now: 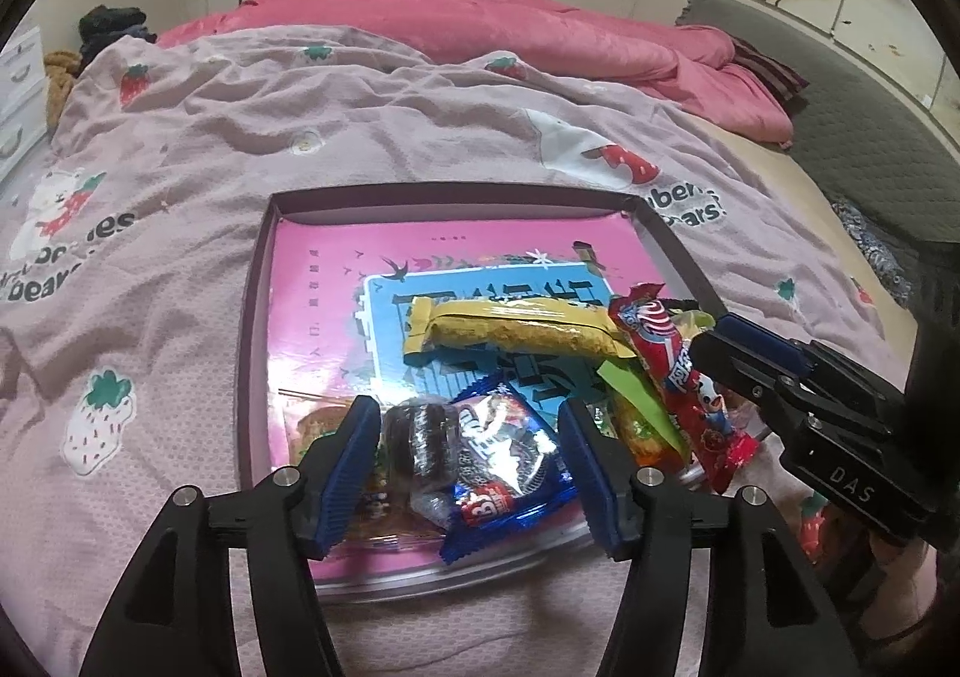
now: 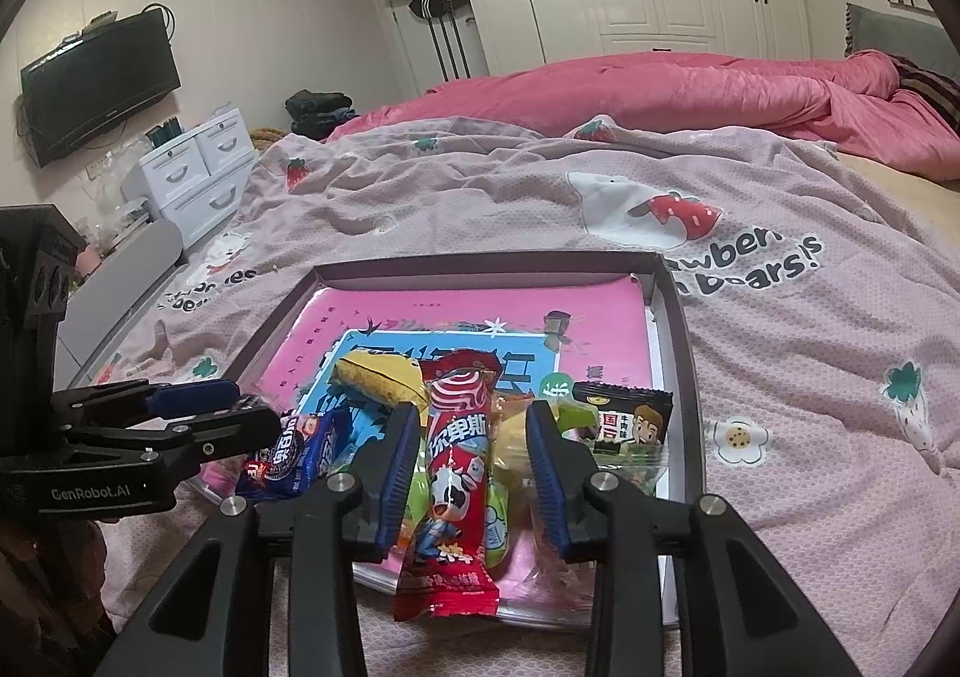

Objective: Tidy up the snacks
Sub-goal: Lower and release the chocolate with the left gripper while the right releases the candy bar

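Left gripper (image 1: 471, 473) stands released around the blue cookie packet (image 1: 510, 467); right gripper (image 2: 474, 476) released astride the red packet (image 2: 453, 473), which overhangs the tray (image 2: 675, 281) and may slide off.

Your left gripper (image 1: 471, 467) and right gripper (image 2: 471, 479) are black with ribbed blue pads, silver screws, and white lettering.

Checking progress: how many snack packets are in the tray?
5 visible: blue cookie pack, yellow bar, red stick, dark packet, green-yellow packet; more may be hidden underneath.
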`<state>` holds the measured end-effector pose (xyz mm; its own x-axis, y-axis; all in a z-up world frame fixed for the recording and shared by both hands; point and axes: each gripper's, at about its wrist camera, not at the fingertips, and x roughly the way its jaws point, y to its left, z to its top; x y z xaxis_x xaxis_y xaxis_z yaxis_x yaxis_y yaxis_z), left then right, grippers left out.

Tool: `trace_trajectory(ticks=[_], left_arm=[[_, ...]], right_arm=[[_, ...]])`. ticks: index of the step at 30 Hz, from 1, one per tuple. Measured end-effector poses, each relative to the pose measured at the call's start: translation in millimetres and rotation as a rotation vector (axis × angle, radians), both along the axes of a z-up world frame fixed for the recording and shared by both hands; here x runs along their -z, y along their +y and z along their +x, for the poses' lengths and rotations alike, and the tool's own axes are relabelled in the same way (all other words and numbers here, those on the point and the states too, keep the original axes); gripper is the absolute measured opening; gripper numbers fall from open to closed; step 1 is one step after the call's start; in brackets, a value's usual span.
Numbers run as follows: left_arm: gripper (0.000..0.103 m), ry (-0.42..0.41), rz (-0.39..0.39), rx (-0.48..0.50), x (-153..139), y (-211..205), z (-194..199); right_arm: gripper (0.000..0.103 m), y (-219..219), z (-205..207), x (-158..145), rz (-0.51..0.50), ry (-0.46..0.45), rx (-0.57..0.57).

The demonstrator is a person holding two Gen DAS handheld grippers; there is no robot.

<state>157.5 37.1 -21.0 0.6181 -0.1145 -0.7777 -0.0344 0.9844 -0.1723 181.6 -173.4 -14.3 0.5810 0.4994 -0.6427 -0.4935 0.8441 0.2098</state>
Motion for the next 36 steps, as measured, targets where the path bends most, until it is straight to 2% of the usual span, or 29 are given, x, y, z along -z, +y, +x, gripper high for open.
trace_trajectory(ticks=[5,14,19,36], left_arm=[[0.069,-0.003,0.015,-0.014,-1.5,2.5,-0.8],[0.075,-0.021,0.038,-0.034,-7.0,4.1,-2.3],[0.075,-0.030,0.050,-0.046,-10.4,5.7,-3.6],[0.079,-0.050,0.079,-0.041,-20.4,-2.2,-12.9]], right_arm=[[0.042,0.1,0.1,-1.1,-0.004,-0.005,0.002],[0.044,1.0,-0.9,-2.6,-0.021,-0.022,0.003],[0.053,0.7,-2.4,-4.8,-0.030,-0.035,0.011],[0.063,-5.5,-12.3,-14.9,-0.060,-0.087,0.047]])
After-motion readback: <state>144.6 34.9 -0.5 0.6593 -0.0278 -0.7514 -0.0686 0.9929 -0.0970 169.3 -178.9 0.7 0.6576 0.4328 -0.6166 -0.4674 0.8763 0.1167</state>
